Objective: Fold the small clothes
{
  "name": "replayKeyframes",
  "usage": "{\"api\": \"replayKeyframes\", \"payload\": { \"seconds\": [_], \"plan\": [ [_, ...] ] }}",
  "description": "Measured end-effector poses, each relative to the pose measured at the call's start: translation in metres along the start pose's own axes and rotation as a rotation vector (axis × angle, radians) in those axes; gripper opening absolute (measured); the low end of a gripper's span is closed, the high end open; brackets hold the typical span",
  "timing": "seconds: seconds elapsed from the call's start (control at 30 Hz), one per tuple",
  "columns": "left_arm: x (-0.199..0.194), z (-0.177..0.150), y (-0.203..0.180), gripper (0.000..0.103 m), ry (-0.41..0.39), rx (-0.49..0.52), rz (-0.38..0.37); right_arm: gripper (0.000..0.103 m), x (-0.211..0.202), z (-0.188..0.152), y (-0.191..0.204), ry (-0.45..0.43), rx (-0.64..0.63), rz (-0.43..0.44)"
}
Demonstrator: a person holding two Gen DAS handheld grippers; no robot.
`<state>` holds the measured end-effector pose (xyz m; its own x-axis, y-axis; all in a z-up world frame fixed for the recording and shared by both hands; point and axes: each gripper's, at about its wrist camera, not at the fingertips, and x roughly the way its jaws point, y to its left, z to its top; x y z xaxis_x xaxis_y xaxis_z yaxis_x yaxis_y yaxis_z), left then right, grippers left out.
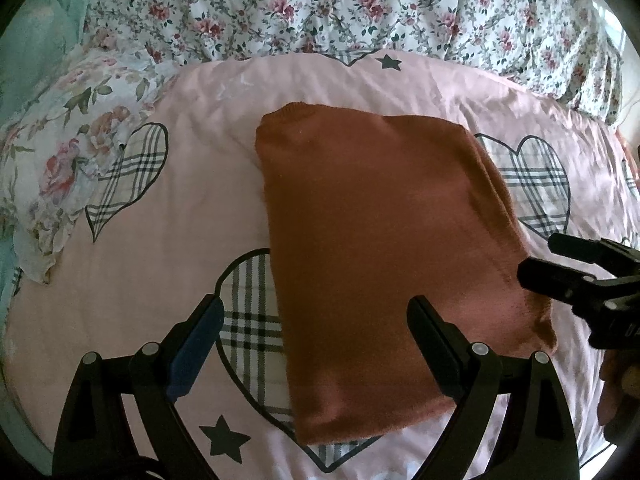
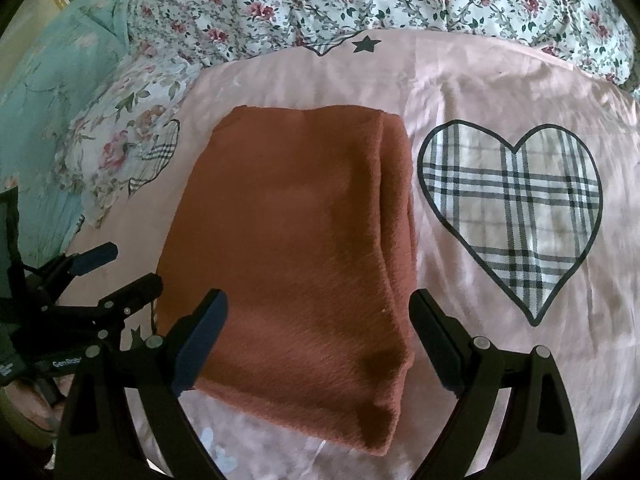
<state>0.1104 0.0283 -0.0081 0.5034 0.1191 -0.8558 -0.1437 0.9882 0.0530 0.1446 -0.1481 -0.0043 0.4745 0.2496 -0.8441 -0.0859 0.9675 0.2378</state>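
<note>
— While your left gripper (image 1: 314,354) hovers over the bed, where is the garment?
— Your folded rust-brown knit garment (image 2: 296,264) lies on the pink heart-print sheet (image 2: 500,88). Both your grippers, right gripper (image 2: 320,344) included, have fingers spread wide, gripping nothing.

One folded garment (image 1: 384,256), two grippers, perhaps two quilts.

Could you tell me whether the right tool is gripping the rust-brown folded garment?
No, the right tool stands open above the rust-brown folded garment, its fingers clamping no cloth.
</note>
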Motion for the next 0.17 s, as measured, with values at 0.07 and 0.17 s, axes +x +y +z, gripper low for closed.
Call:
{"api": "replayKeyframes", "payload": {
  "seconds": [0.07,0.17],
  "plan": [
    [-0.0019,-0.0009,-0.0015,0.093,-0.003,0.001,-0.004,0.092,-0.0002,-0.0013,0.0024,0.000,-0.003,-0.002],
    [-0.0049,-0.0024,-0.0043,0.093,-0.011,0.009,-0.003,0.092,-0.0004,-0.0030,0.0056,-0.004,-0.008,-0.011]
  ]
}}
